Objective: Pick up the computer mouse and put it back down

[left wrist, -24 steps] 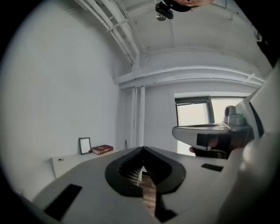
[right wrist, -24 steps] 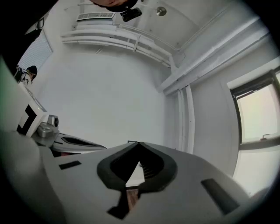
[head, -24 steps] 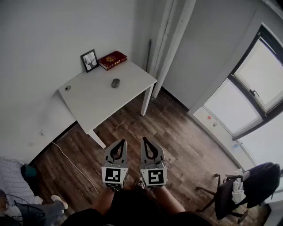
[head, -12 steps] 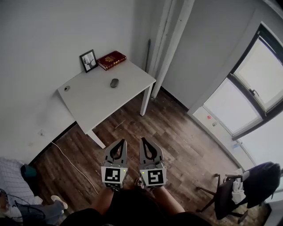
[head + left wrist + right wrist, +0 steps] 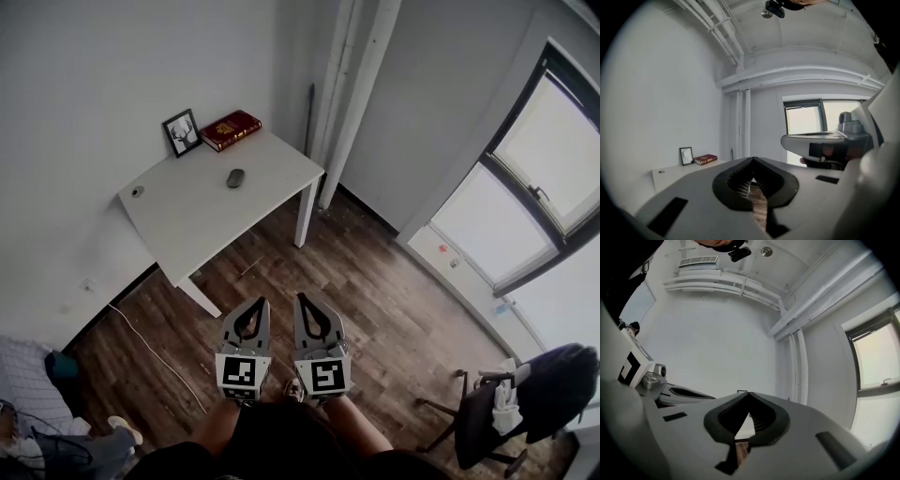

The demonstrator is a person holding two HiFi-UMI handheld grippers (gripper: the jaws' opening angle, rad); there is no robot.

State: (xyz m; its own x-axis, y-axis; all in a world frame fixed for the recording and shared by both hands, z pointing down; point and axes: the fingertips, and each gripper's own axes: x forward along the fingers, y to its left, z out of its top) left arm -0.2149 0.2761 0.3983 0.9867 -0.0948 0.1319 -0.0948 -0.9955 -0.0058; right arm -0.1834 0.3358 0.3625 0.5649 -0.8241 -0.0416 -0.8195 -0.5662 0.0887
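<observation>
Status of the fingers, nearest first: both pairs are pressed together and pinching nothing. The left gripper [image 5: 260, 305] and right gripper [image 5: 303, 302] sit side by side close to my body, pointing forward over the wooden floor [image 5: 356, 281]. Each gripper view confirms its tips meet with nothing between them.

Ahead lies a stretch of bare floor, then the white table [image 5: 192, 230] against the wall. The computer mouse [image 5: 235, 178] rests on the tabletop towards its right-hand part, apart from everything else there. It lies well ahead of both grippers and to the left of them, so the left gripper is slightly the nearer. I judge that a walk forward must come before any reach.

The mouse is a small, dark grey oval with a low profile. Its long axis appears to run roughly away from me, though it is too small here to be sure.

Beyond it, at the table's far edge, stand a picture frame [image 5: 181, 132] and a red book [image 5: 230, 129].
</observation>
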